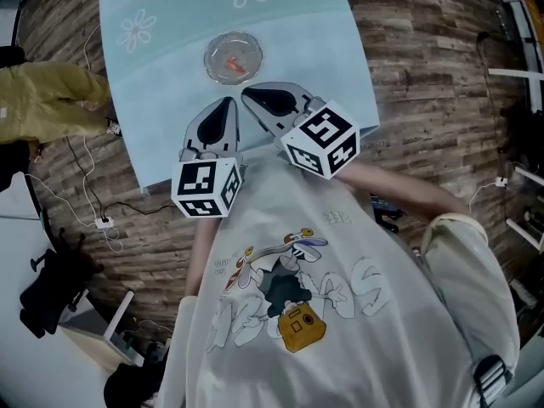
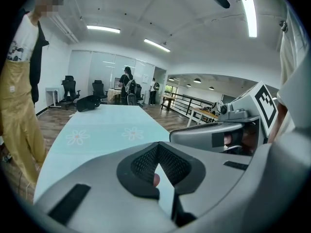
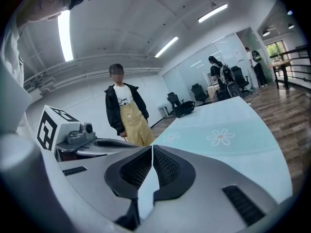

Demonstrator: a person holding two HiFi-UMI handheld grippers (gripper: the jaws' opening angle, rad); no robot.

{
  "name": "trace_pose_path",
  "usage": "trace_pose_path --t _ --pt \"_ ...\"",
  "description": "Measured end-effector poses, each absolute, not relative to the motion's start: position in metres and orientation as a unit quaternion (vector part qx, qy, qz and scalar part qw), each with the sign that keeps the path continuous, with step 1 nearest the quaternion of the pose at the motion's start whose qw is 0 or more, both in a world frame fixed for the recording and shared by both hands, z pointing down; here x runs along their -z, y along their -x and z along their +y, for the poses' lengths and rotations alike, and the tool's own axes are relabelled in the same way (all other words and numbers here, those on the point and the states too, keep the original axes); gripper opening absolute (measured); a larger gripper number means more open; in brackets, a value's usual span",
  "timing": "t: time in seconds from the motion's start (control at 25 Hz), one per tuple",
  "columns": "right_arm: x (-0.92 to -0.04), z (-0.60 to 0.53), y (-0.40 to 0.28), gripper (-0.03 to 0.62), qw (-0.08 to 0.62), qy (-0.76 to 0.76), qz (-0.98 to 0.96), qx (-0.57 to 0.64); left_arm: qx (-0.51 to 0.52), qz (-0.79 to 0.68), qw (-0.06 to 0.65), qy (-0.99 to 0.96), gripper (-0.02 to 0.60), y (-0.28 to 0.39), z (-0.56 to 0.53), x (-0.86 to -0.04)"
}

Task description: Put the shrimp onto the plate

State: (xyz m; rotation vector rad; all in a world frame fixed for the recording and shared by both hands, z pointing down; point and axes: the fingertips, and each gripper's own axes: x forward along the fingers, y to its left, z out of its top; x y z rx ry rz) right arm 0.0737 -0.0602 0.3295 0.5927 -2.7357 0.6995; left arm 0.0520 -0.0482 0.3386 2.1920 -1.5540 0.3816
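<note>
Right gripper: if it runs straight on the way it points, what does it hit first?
Probably the plate, at its near rim; the shrimp lies on it just beyond. The right gripper is shut, nothing in it. Its height over the table is unclear, so it might pass above.

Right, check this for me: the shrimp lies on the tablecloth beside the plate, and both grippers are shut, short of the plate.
One thing is wrong. The shrimp lies on the plate, not on the tablecloth beside it, as the head view shows. The rest holds: the left gripper and the right gripper are both shut, short of the plate.
</note>
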Motion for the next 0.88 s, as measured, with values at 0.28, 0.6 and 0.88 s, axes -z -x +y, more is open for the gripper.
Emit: trace_pose_path --t 0.28,0.6,0.88 --pt "-0.332 -0.064 -0.068 0.031 0.131 -0.197 -0.942 -0.238 -0.135 -0.568 0.216 -0.783 0.008 -0.046 -0.052 -0.341" --pt "-0.341 -0.066 -0.067 0.031 0.144 -0.201 -0.935 -0.254 -0.136 -0.575 0.219 -0.777 0.008 -0.041 -0.049 -0.343" --pt "-0.348 -0.069 -0.057 0.031 0.152 -0.201 -0.931 -0.265 -0.136 -0.582 0.229 -0.768 0.008 -0.026 -0.050 -0.347"
